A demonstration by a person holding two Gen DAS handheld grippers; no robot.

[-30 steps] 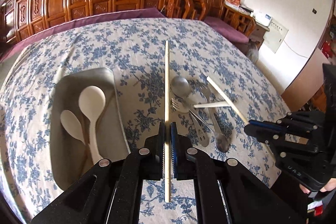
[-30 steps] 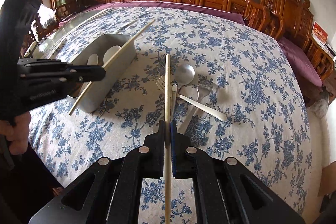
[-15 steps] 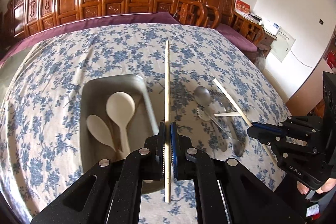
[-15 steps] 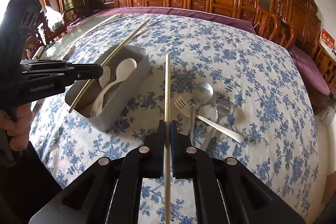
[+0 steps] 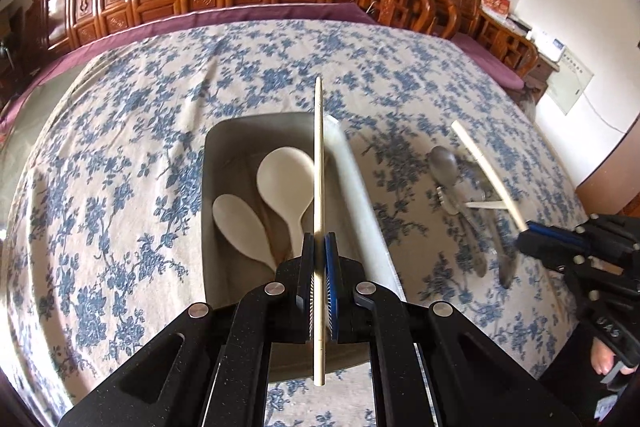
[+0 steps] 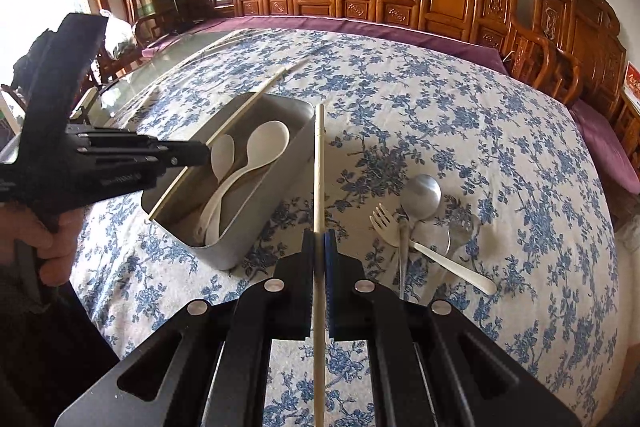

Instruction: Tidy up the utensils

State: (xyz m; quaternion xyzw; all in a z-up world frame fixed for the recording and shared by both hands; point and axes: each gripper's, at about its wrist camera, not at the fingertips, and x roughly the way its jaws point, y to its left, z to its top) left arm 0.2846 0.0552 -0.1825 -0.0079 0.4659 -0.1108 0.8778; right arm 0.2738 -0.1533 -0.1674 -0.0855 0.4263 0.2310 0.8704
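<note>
Left wrist view: the left hand-held gripper (image 5: 319, 259) is clamped on a pale chopstick (image 5: 318, 163), which runs straight ahead above the grey tray (image 5: 210, 211). The tray lies on the counter (image 5: 120, 147), covered by a blue floral cloth, and contains two white spoons (image 5: 286, 183). Toward the counter's right edge lies a heap of metal cutlery (image 5: 460, 195).

Right wrist view: the right hand-held gripper (image 6: 319, 247) is clamped on a second chopstick (image 6: 319, 163), held beside the tray's (image 6: 256, 227) right wall. A metal spoon (image 6: 420, 193), a white fork (image 6: 386, 227) and other cutlery lie right of it on the cloth. A hand (image 6: 44, 239) carries the left hand-held gripper (image 6: 200, 153), its chopstick (image 6: 244, 107) slanting over the tray.
</note>
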